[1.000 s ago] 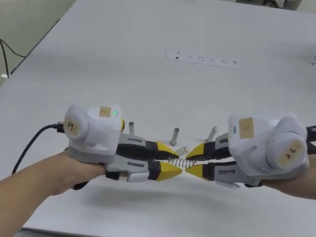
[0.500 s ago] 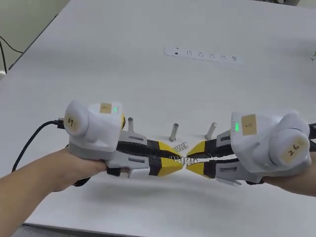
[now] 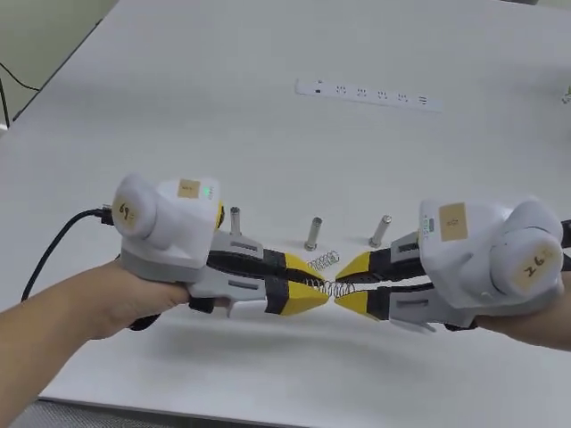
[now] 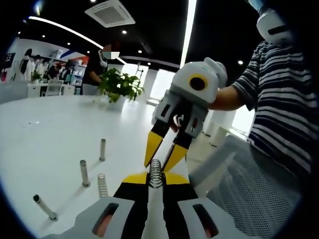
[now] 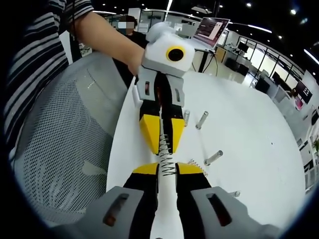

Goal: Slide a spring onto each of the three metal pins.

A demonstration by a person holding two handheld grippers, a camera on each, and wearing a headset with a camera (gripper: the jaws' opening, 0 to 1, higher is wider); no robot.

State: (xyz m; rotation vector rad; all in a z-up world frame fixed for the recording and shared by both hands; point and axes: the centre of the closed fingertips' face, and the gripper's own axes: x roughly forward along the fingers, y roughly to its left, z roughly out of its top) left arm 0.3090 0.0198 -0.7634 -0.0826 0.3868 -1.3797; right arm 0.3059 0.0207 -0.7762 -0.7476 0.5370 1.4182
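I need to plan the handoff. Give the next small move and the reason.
Probably open the right tool and let go. Both tools pinch the same spring in mid-air, so neither can thread it; the left tool could then carry it to the bare middle pin just beyond.

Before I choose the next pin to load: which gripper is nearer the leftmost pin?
Left. The leftmost pin stands just beyond the left gripper, close by its body. The right gripper is farther to the right, across the held spring.
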